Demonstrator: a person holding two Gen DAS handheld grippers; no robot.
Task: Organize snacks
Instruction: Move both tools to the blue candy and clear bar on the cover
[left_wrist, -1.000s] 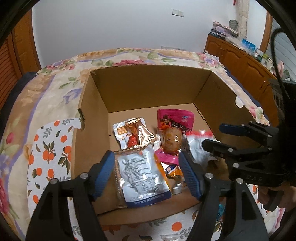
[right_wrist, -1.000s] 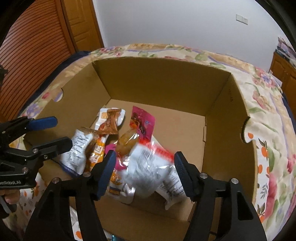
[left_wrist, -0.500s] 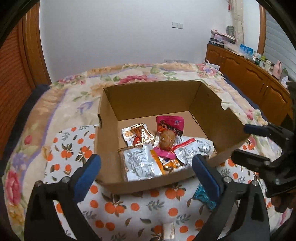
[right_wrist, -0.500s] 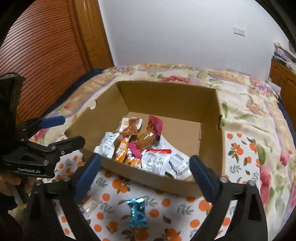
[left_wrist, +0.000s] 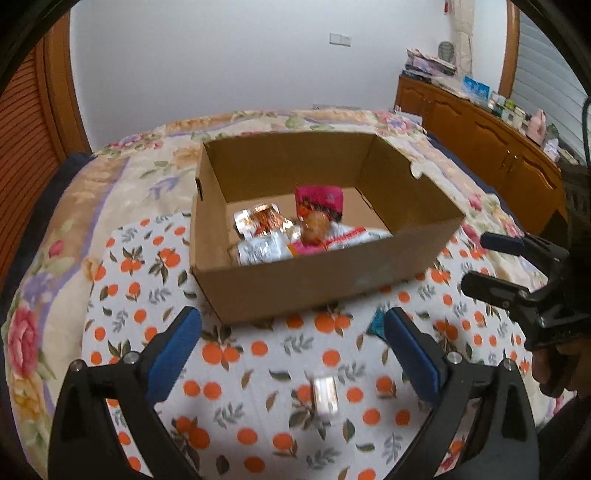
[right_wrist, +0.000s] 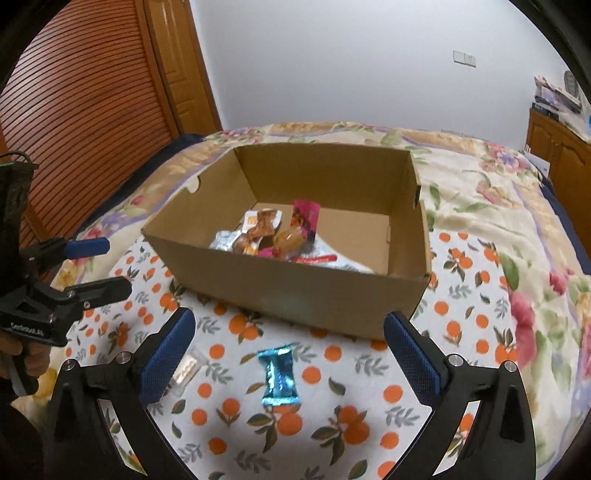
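Two left out: blue-wrapped snack (right_wrist: 279, 374) and a small silver packet (left_wrist: 325, 397) lie on the orange-print cloth (right_wrist: 461, 295), near side of the cardboard box (right_wrist: 295, 291).
Box contents: a pink pouch (left_wrist: 319, 199), foil and white packets piled toward the near-left of the floor; far-right floor bare.
Left tool (left_wrist: 291, 354): jaws wide apart, nothing between the pads; the silver packet sits just ahead, between the finger lines.
Right tool (right_wrist: 290, 354): jaws wide apart, empty; the blue snack lies centred between its fingers.
Surface: cloth spread on a bed, soft, so it likely gives under pressure.
Step in hand (judged): pick up the two loose snacks, one per tool.
Approach: come down with pads straddling each wrapper's narrow width; the blue one lies lengthwise along the tool, so no roll seems needed.
Grip: close on the body, not the crimped ends, which may slip.
Caution: flat wrappers; pads may snag the cloth.
Release: carry over the near wall, drop in the bare far-right floor.
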